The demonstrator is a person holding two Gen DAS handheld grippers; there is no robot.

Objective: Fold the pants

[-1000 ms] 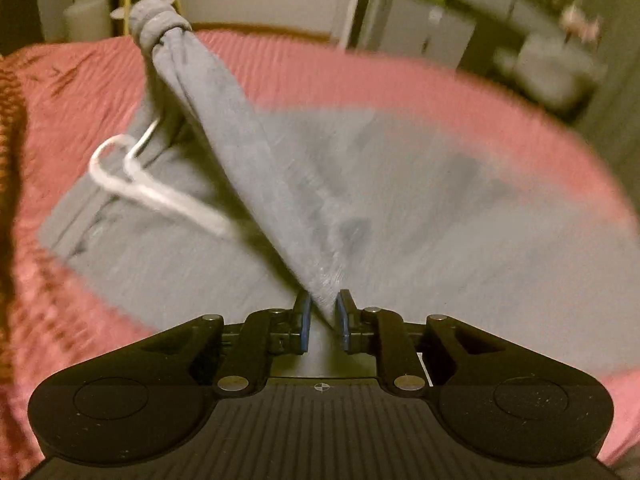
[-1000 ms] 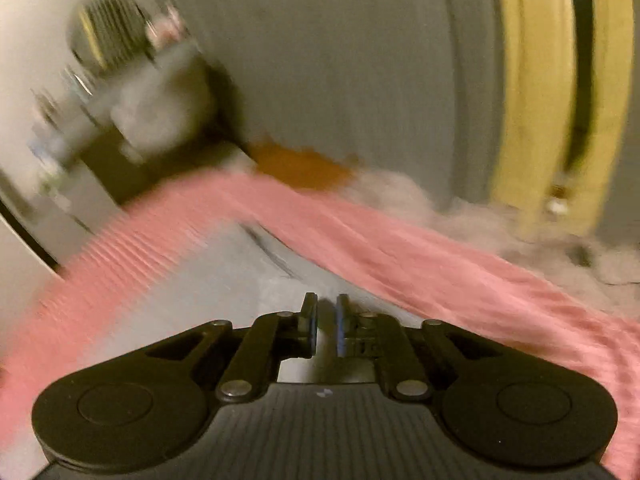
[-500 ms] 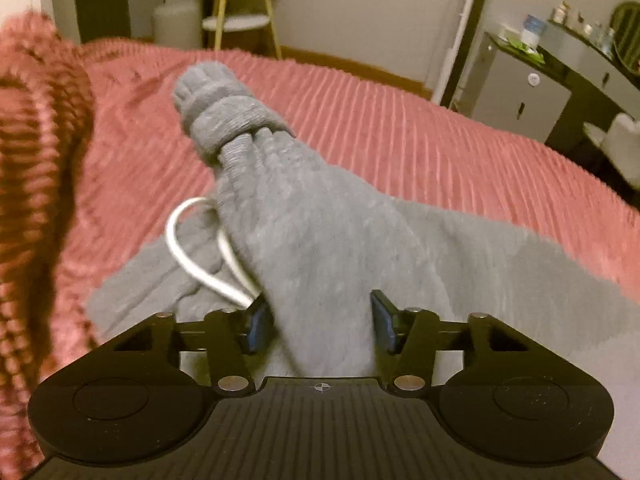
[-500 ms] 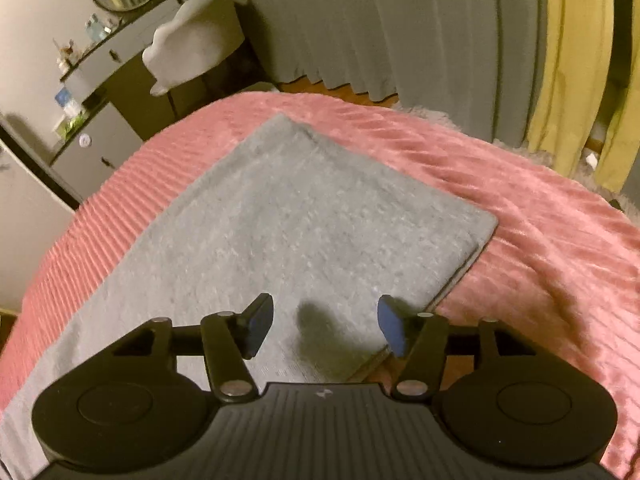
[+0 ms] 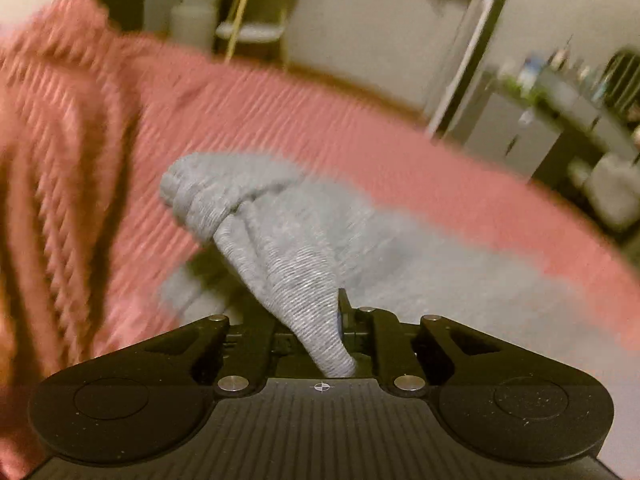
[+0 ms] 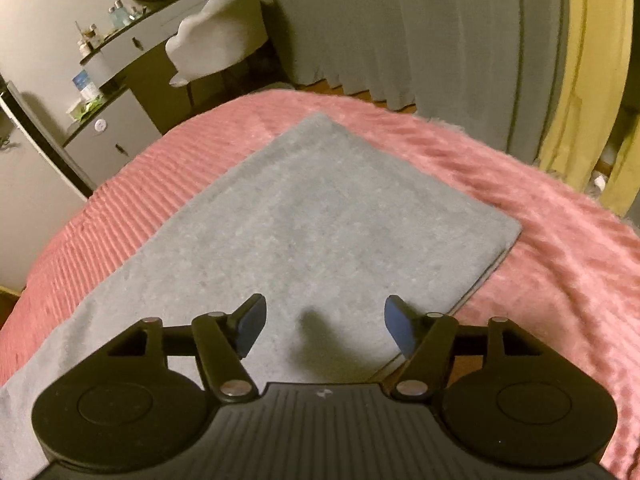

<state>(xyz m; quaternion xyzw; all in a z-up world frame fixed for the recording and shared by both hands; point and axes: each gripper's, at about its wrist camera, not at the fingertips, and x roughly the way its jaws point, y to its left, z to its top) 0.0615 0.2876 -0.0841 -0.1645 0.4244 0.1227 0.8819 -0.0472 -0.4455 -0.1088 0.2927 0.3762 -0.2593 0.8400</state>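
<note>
Left wrist: fingers pinch grey ribbed pants (image 5: 304, 280); right fingers (image 6: 394, 320) opening, empty.

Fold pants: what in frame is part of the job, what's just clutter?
In the job:
- grey pants
- left gripper, shut on a bunch of the pants
- right gripper, jaws opening, nothing between

Just there:
- pink bedspread
- chair
- curtains
</note>
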